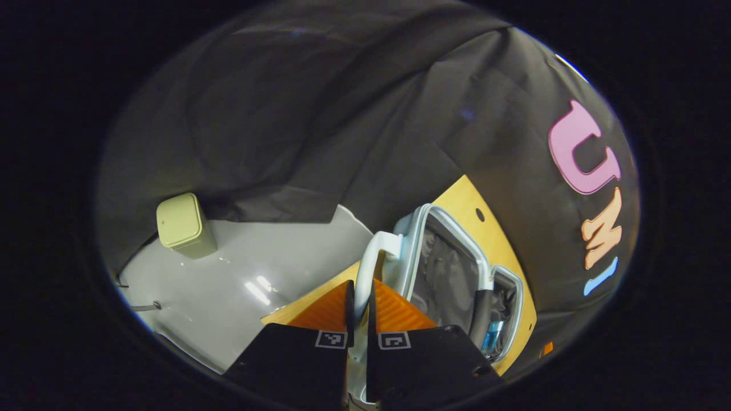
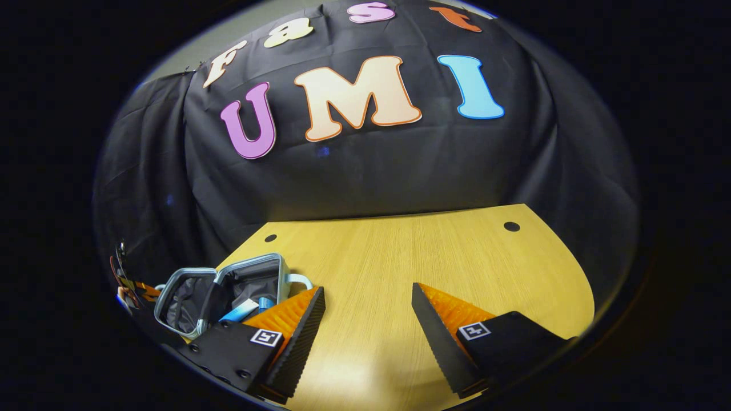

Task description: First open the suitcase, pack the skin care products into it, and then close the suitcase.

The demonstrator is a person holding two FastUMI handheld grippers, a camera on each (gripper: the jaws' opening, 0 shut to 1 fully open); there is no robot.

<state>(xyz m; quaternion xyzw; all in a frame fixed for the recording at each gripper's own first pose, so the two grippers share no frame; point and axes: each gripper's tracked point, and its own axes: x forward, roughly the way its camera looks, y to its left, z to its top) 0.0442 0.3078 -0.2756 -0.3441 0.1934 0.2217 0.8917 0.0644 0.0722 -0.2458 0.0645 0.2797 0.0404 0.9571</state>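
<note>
Left tongs pinch the suitcase handle; right tongs hang spread over the table.

In the left gripper view, the left gripper (image 1: pixel 360 311) has both fingers pressed on the pale handle (image 1: pixel 374 254) of the suitcase (image 1: pixel 457 268), which lies open just beyond on the wooden table (image 1: pixel 468 197); farther left, a green bin (image 1: pixel 184 225) stands on the grey floor. In the right gripper view, the right gripper (image 2: pixel 368 311) is spread above bare tabletop, the open suitcase holding skin care products (image 2: pixel 245 311) beyond its left finger.
</note>
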